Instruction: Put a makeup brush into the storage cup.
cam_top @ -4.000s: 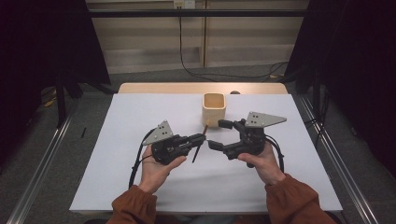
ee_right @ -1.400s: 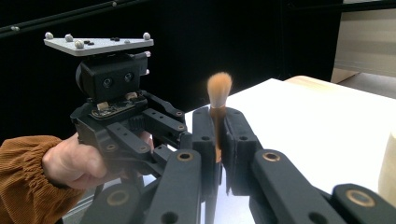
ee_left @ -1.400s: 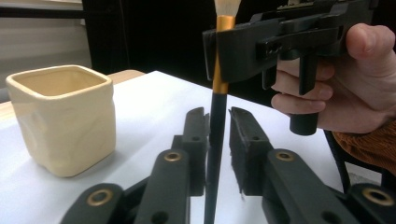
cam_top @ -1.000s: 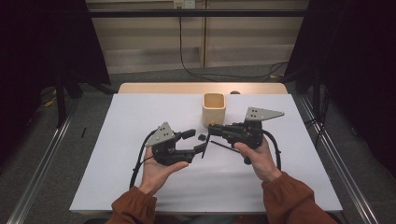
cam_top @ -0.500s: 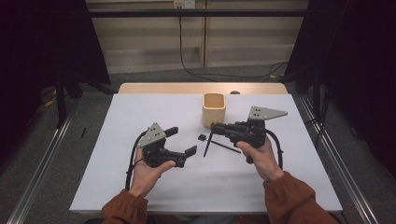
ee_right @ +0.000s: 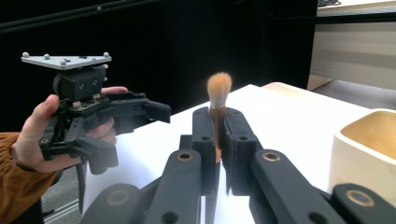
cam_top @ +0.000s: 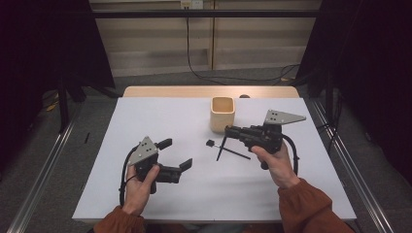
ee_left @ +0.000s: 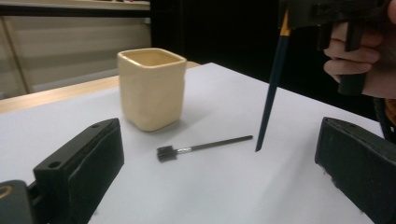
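Slippage is worrying me: my right tool (cam_top: 228, 130) is pinching the makeup brush (ee_right: 218, 100) beside the cup (cam_top: 222, 113); my left tool (cam_top: 176, 154), just opening, is holding nothing, and the handle could tilt loose.

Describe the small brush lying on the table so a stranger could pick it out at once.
Start at the cream cup near the far edge of the white table. Just in front of it a small brush lies flat on the sheet. Unlike the other brush, clamped upright in the right hand-held gripper with tan bristles on top, this one lies free and has a stubby black head on a thin dark handle.
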